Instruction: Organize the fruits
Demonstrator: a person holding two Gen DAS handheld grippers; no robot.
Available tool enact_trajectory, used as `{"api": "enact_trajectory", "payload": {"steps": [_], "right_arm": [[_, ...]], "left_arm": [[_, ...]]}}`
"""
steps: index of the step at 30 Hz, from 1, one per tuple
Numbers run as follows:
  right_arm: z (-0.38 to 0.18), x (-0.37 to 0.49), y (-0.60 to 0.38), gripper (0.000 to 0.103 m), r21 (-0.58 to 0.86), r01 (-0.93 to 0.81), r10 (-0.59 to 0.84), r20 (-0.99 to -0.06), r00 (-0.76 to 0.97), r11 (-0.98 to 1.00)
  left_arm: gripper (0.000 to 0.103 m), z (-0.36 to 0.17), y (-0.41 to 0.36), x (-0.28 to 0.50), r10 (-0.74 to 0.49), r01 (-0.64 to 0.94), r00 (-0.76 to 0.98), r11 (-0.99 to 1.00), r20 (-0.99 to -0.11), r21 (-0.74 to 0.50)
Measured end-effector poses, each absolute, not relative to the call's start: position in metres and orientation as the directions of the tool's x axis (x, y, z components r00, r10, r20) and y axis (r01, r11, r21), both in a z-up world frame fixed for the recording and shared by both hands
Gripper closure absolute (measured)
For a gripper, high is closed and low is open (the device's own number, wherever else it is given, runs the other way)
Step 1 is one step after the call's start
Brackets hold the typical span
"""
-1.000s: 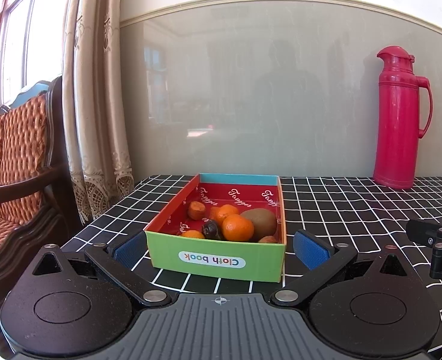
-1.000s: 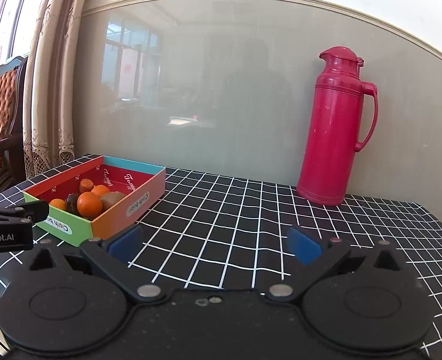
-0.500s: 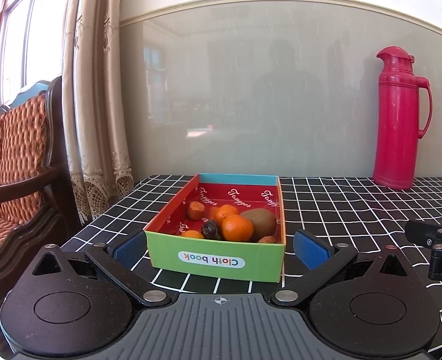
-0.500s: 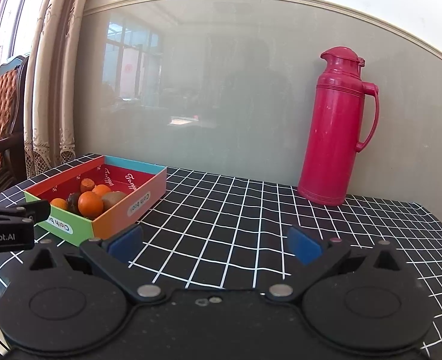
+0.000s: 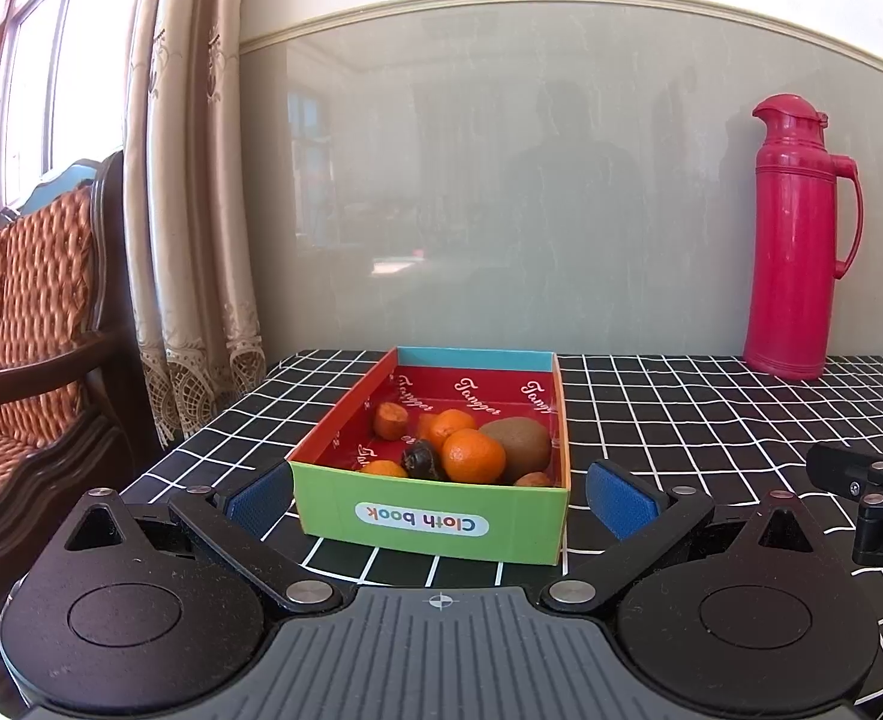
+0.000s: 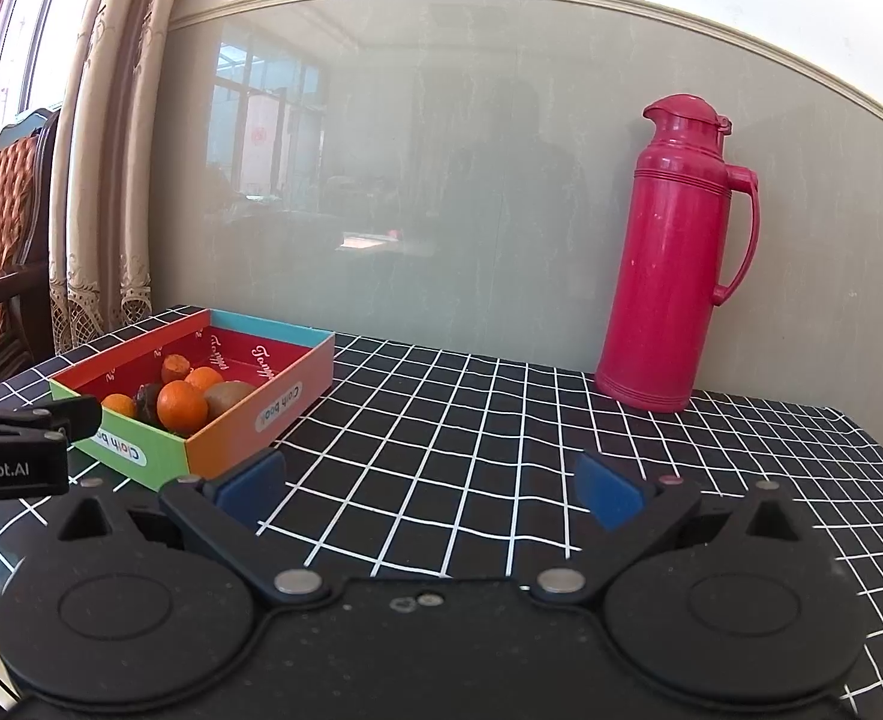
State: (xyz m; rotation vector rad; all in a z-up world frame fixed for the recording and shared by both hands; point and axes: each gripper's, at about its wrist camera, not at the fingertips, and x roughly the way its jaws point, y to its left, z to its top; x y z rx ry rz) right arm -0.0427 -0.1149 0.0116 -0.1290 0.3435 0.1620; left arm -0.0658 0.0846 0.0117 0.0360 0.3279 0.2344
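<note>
A shallow cardboard box [image 5: 435, 519] with a green front and red inside sits on the checked tablecloth. It holds several small oranges [image 5: 472, 455], a brown kiwi [image 5: 518, 440] and a dark fruit [image 5: 420, 459]. My left gripper [image 5: 440, 495] is open, its blue pads on either side of the box's near end. The right wrist view shows the same box [image 6: 249, 402] at the left. My right gripper [image 6: 429, 483] is open over bare cloth, right of the box, with nothing between its fingers.
A tall red thermos [image 5: 798, 240] stands at the back right against the glossy wall, also visible as the thermos [image 6: 675, 258]. A wooden chair with orange cushions [image 5: 27, 312] and a curtain [image 5: 195, 210] are left of the table. The black checked tablecloth [image 6: 471, 420] stretches between box and thermos.
</note>
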Motion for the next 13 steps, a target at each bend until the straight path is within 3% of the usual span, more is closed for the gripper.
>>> {"api": "enact_trajectory", "payload": {"steps": [13], "right_arm": [[0.0119,-0.0433,-0.1150,0.000,-0.098,-0.179,0.135,-0.345,0.929,0.979]], "left_arm": [[0.000,0.0119,0.0858,-0.0684,0.207,-0.204,0.932,0.978,-0.298,0.042]]}}
